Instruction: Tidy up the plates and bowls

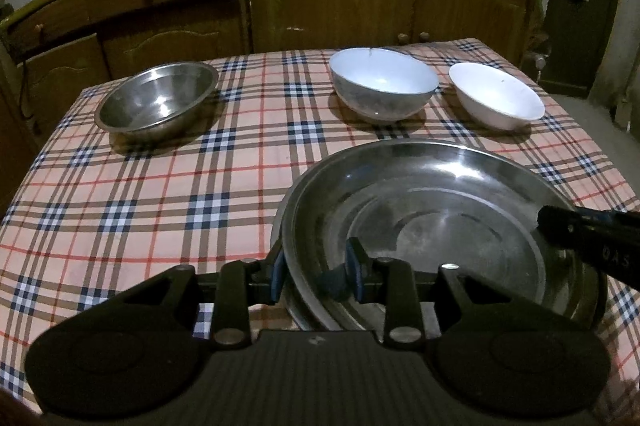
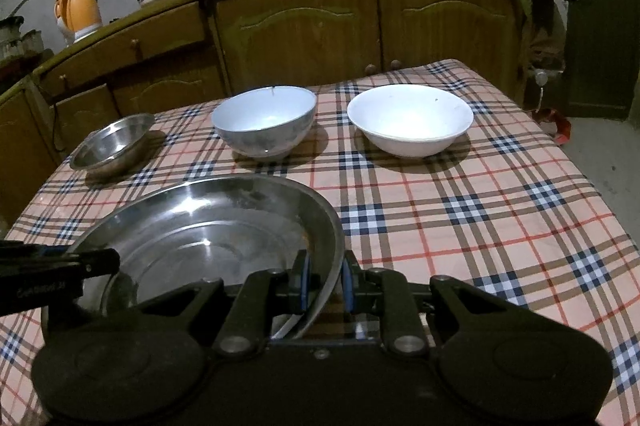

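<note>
Low in both frames, a wide, shallow steel plate (image 1: 440, 222) with a flat mirrored floor is pinched at opposite rims: the left tool (image 1: 316, 272) and right tool (image 2: 326, 284) each clamp their blue pads on it. Beyond, on the plaid-clothed counter (image 2: 500, 226), sit a steel bowl (image 1: 156, 102), a round grey bowl (image 1: 384, 82) and a white bowl (image 2: 410, 118).

Left gripper (image 1: 316, 276) low at centre of its own view, angled downward, blue pads closed on the near-left rim of the steel plate (image 1: 440, 222). Right gripper (image 2: 326, 284) low at centre of its view, likewise tilted down, pads clamped tight on the plate's right rim.
</note>
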`<control>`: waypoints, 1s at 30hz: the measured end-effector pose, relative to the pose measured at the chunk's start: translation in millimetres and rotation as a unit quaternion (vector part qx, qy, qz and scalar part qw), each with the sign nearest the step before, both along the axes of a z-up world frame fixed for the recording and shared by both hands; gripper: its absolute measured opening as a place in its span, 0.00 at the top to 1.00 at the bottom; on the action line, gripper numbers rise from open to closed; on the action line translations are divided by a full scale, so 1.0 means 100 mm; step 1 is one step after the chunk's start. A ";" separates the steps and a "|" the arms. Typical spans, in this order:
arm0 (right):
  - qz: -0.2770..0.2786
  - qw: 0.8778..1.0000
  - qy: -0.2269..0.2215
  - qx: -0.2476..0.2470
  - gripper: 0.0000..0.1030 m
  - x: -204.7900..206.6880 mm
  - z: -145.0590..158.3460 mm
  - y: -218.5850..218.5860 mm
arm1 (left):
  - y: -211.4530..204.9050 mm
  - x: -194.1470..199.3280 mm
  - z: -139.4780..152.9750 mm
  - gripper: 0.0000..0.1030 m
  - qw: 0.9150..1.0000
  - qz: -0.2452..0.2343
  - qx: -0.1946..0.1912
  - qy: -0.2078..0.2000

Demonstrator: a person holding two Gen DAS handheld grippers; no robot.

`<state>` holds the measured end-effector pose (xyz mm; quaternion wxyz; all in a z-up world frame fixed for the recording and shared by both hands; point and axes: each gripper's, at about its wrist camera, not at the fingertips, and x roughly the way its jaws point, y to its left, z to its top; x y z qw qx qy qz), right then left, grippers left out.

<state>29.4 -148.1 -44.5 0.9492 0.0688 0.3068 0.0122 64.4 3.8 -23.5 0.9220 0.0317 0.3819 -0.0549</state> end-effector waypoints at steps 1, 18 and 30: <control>0.000 1.000 0.000 0.000 0.78 0.01 0.00 0.00 | 0.00 0.01 0.00 0.70 1.000 0.001 0.000 0.000; 0.008 1.000 0.017 -0.003 0.78 0.15 -0.14 0.01 | 0.01 0.10 -0.13 0.68 1.000 0.000 0.010 0.011; 0.018 1.000 0.013 -0.009 0.78 0.23 -0.15 0.04 | 0.05 0.18 -0.16 0.67 1.000 0.012 0.010 0.003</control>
